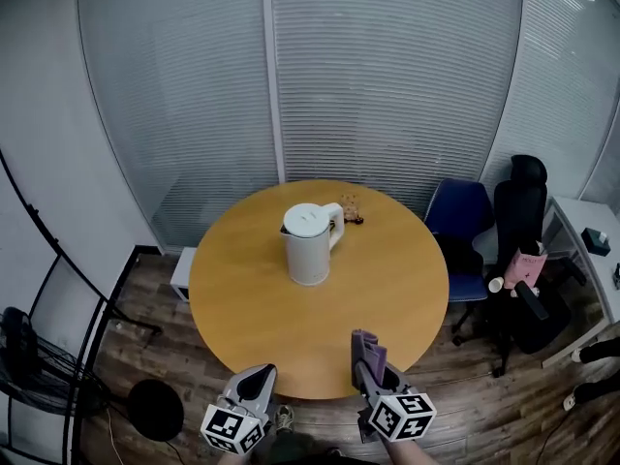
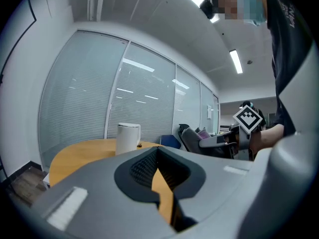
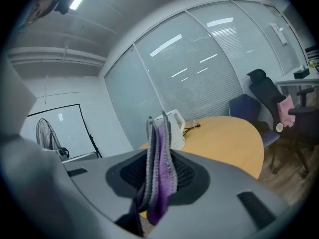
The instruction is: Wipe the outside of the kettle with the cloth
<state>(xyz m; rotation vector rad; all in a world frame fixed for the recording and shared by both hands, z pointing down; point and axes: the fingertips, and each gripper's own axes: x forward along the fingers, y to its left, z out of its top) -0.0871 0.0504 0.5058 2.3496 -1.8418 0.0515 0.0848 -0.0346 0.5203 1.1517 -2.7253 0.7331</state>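
Note:
A white electric kettle stands upright near the middle of the round wooden table; it also shows far off as the kettle and as the kettle. My right gripper hovers over the table's near edge, shut on a purple and grey cloth that sticks up between its jaws. The left gripper sits just off the near edge, shut with nothing in it. Both are well short of the kettle.
A small brown object with glasses lies behind the kettle. A blue chair and a black office chair with pink items stand right of the table. A fan and stand base are on the floor at left.

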